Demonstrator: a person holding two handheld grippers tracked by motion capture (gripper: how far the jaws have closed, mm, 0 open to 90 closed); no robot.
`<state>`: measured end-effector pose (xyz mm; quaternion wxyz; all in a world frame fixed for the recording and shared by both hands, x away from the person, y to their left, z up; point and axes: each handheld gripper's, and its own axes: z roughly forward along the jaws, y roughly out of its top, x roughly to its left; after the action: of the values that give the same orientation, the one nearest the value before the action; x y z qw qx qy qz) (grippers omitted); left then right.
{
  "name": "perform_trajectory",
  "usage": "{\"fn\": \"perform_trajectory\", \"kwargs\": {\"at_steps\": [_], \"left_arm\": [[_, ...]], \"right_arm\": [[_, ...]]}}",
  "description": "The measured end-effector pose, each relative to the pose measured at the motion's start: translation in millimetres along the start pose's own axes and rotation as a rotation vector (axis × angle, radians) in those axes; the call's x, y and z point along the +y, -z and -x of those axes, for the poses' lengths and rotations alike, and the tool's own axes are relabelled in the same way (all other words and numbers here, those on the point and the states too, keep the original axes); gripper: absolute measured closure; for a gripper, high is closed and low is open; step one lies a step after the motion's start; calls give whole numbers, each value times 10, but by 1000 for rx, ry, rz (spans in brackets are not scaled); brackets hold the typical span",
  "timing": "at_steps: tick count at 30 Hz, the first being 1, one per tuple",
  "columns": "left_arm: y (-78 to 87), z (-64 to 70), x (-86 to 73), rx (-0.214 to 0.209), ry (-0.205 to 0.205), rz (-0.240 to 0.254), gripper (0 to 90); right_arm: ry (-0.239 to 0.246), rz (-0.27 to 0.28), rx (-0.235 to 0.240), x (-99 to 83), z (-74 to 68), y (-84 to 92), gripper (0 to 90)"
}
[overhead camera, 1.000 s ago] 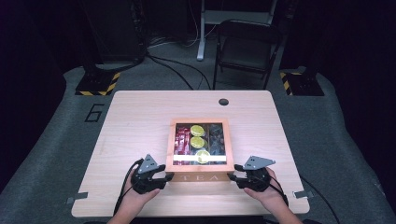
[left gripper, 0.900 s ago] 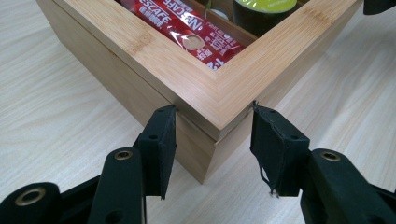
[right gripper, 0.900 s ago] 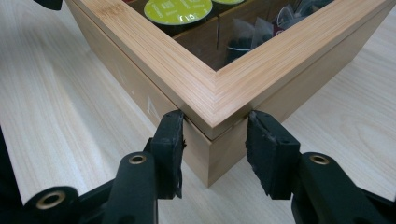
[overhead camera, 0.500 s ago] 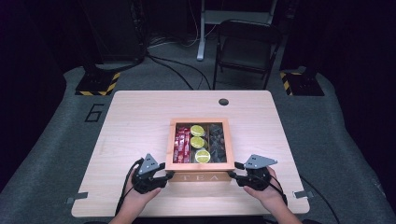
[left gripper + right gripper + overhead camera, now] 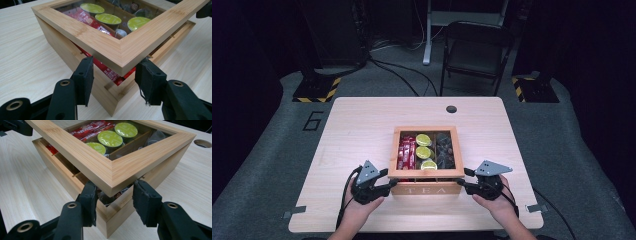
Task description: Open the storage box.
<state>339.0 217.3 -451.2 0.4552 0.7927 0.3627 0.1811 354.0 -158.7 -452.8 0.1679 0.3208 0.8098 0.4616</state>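
Observation:
A bamboo tea box (image 5: 427, 190) marked TEA stands at the table's front middle. Its glass-windowed lid (image 5: 427, 173) is tilted up at the front, leaving a gap over the base (image 5: 60, 40). Inside lie lime-green capsules (image 5: 424, 151), red packets (image 5: 406, 154) and dark capsules (image 5: 445, 150). My left gripper (image 5: 388, 179) (image 5: 117, 75) is shut on the lid's front-left corner (image 5: 100, 40). My right gripper (image 5: 463, 179) (image 5: 113, 195) is shut on the front-right corner (image 5: 107, 170). Both pairs of jaws have just been opening slightly, with the lid corner still between them.
The light wooden table (image 5: 362, 125) has a round cable hole (image 5: 451, 109) behind the box. A folding chair (image 5: 477, 50) and cables stand on the dark floor beyond. Both hands rest near the table's front edge.
The lid's front edge has risen off the base and a gap has opened under it. Both hands have stayed at the box's front corners.

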Motion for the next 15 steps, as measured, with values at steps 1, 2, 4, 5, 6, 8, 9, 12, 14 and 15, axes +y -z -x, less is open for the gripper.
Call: {"fn": "perform_trajectory", "kwargs": {"at_steps": [1, 2, 4, 5, 6, 8, 9, 12, 14, 15], "left_arm": [[1, -1, 14, -1, 1, -4, 494], [-2, 1, 22, 3, 0, -4, 494], [8, -4, 52, 5, -7, -11, 494], [15, -9, 69, 12, -15, -11, 494], [19, -8, 82, 14, -11, -7, 494], [31, -20, 122, 24, -14, 2, 494], [45, -24, 150, 22, -11, -1, 494], [65, -29, 202, 29, -14, 10, 495], [77, -40, 237, 25, -15, 6, 495], [80, -42, 246, 24, -12, 7, 495]], "right_arm": [[6, -5, -6, 30, 5, -2, 546], [6, -5, -6, 30, 5, -2, 546], [-8, -14, -4, 54, 5, -3, 546], [-12, -15, -1, 74, 7, -1, 545], [-13, -13, -2, 93, 11, 1, 545], [-22, -12, 0, 126, 22, 14, 545], [-27, -9, 2, 142, 32, 23, 546], [-44, 4, 9, 196, 64, 36, 545], [-43, 12, 10, 226, 80, 34, 545], [-43, 13, 7, 237, 84, 32, 545]]}}
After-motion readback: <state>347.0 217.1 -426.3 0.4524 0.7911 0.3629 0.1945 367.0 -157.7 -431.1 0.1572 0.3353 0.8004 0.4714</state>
